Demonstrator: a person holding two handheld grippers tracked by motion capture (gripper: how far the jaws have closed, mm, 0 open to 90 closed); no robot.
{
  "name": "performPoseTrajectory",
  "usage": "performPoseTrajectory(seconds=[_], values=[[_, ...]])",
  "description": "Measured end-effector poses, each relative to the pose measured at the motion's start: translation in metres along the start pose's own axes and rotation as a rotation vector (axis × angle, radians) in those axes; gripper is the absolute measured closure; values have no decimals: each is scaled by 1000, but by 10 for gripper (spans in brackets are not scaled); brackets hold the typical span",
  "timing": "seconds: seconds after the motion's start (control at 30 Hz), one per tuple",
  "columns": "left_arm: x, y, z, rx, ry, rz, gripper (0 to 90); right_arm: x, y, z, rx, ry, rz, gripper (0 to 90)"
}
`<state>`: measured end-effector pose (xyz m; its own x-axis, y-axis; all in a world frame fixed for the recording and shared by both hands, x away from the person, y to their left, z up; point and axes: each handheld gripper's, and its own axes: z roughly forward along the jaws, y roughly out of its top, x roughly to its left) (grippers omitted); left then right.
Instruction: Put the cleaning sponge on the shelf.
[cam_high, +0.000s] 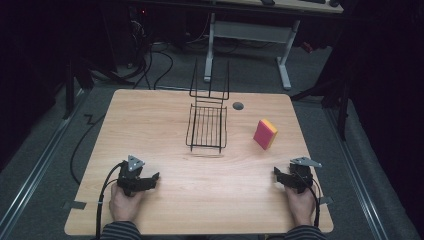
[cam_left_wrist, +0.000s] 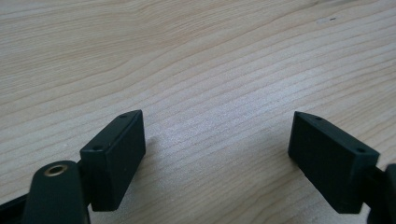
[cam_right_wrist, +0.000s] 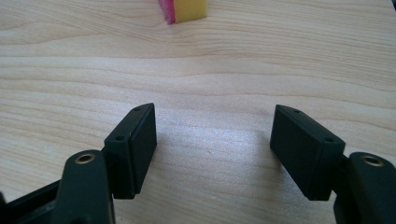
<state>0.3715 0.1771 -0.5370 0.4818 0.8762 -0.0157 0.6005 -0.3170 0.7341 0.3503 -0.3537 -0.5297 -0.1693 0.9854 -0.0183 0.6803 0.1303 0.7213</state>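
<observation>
The pale wooden bench (cam_high: 150, 120) spreads ahead of the left tool (cam_high: 152, 177) and the right tool (cam_high: 276, 172). Far ahead of both, near the bench's back edge, sits a small dark round grommet (cam_high: 238, 106). Beyond it stands a white desk frame (cam_high: 250, 32) on grey floor (cam_high: 320, 75) — black cables (cam_high: 162, 62) trail there, left of the frame.

High view: mounted above the person's edge, facing forward and down across the whole tabletop (cam_high: 200, 200). Left gripper view: set low, close to the wood, looking along its own fingers (cam_left_wrist: 114, 161). Right gripper view: equally low and close, facing the sponge (cam_right_wrist: 183, 10), which the high view shares (cam_high: 265, 134).
</observation>
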Motion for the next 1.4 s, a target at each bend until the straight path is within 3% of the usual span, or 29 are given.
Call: performPoseTrajectory(seconds=[1.4], values=[[0,0,0,0,-1,-1,194,3,-2,-3,1,24,-17,316]])
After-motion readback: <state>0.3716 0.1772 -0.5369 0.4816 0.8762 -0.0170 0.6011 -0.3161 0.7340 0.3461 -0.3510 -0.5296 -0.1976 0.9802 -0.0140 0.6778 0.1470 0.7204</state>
